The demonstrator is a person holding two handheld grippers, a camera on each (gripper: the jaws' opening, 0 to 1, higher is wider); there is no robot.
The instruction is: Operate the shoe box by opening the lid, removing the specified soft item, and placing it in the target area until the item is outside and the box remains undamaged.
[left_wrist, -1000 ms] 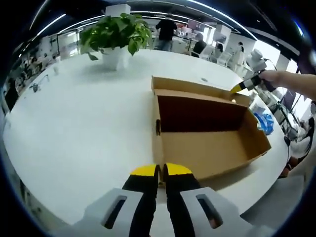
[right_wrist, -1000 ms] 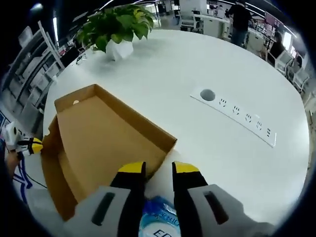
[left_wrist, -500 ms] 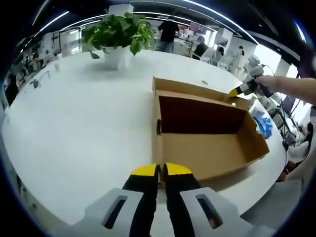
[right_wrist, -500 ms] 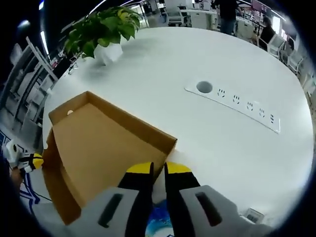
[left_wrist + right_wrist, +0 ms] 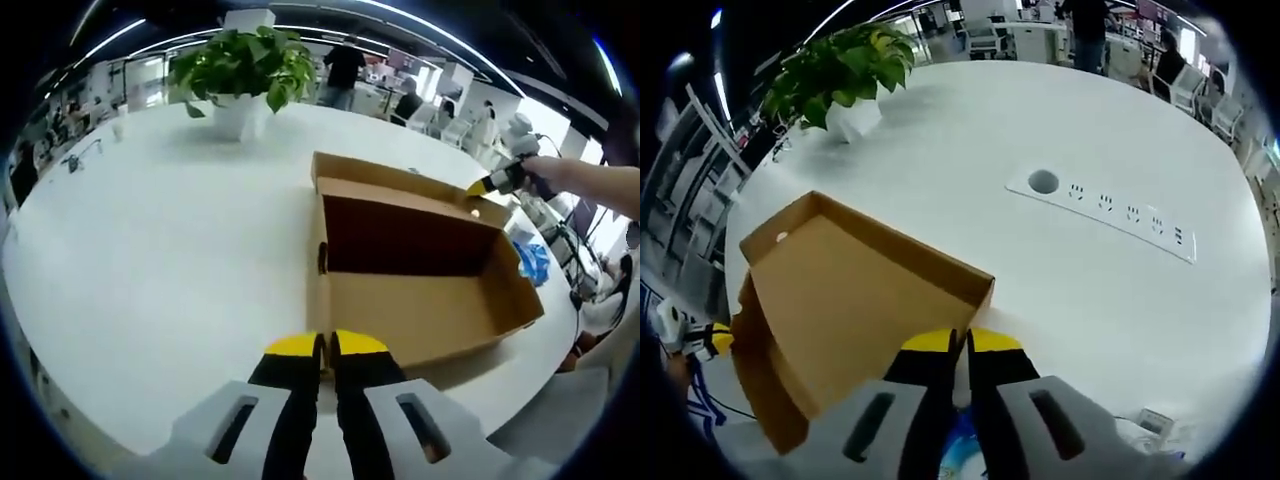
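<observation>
The box (image 5: 420, 270) lies open on the white table (image 5: 150, 260), lid (image 5: 860, 300) flung back. The left gripper (image 5: 326, 345) is shut at the box's near wall. The right gripper (image 5: 960, 342) looks closed at the lid's edge. A plant (image 5: 240, 65) stands well beyond.

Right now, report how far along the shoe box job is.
Done: the shoe box lies open, lid folded back, its inside bare, and a blue soft pack lies on the table beside it. In hand: the left gripper is shut at the box's near wall; the right gripper is shut at the lid's corner. Left: probably only letting go.
</observation>
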